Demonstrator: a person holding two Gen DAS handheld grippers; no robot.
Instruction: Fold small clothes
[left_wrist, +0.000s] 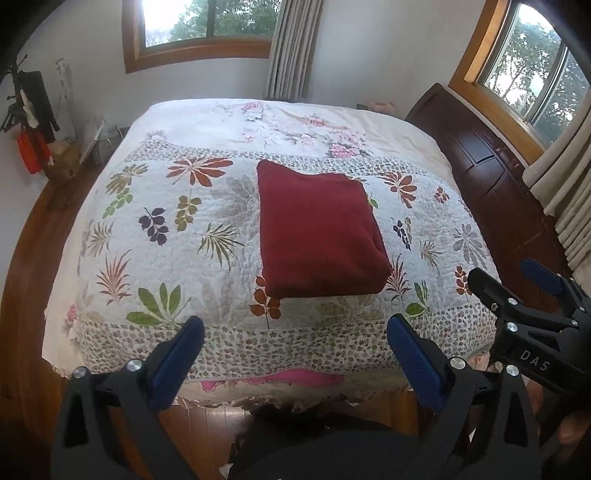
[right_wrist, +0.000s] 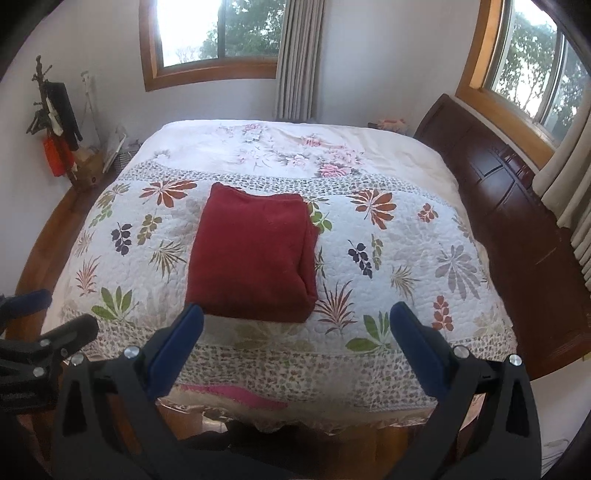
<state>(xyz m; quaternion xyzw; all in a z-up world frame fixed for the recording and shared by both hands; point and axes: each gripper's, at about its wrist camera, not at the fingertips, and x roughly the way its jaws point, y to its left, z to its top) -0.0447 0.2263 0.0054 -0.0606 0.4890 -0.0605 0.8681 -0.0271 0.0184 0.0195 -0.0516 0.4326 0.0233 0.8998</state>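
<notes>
The red garment (left_wrist: 319, 229) is lying folded in a thick rectangle on the bed (left_wrist: 177, 236), clear of both claws. The left claw (left_wrist: 295, 363) and right claw (right_wrist: 297, 350) are standing wide and empty. The fabric is probably soft, light and limp; grip at a folded edge.

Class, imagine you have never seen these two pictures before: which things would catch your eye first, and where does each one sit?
First comes the dark red folded garment, lying in a neat block near the middle of the leaf-patterned quilt that covers the bed. Next are the blue-padded fingers of the left gripper and right gripper, both open and empty, held over the near edge of the bed. Behind, two wood-framed windows glow brightly.
</notes>
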